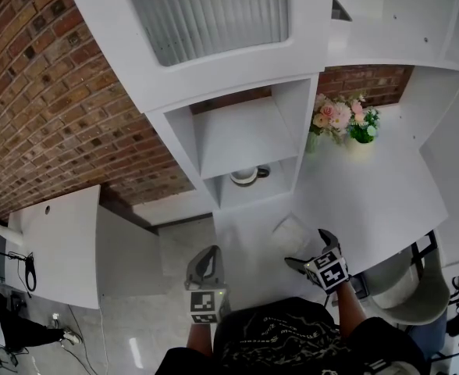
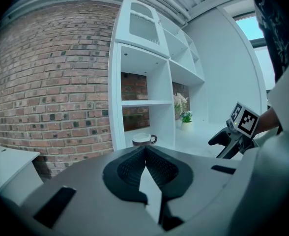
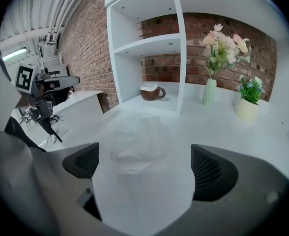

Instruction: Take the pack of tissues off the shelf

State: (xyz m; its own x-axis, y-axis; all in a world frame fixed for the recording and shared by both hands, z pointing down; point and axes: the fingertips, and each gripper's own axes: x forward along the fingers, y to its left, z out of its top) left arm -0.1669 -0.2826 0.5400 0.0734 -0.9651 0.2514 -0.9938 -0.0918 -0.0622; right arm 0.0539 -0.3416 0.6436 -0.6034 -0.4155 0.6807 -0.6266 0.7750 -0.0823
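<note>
Tissue pack (image 3: 137, 144), one, is lying on the white counter (image 3: 262, 132) between the right gripper's (image 3: 142, 163) wide-spread jaws. Left gripper (image 2: 145, 168) is gripping nothing, jaws together. One cup (image 3: 152, 91) is sitting on the shelf (image 3: 134, 101).

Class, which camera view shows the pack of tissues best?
The right gripper view: the pack of tissues lies large and central between open jaws. The head view shows it small and pale on the counter. The left gripper view does not show it.
</note>
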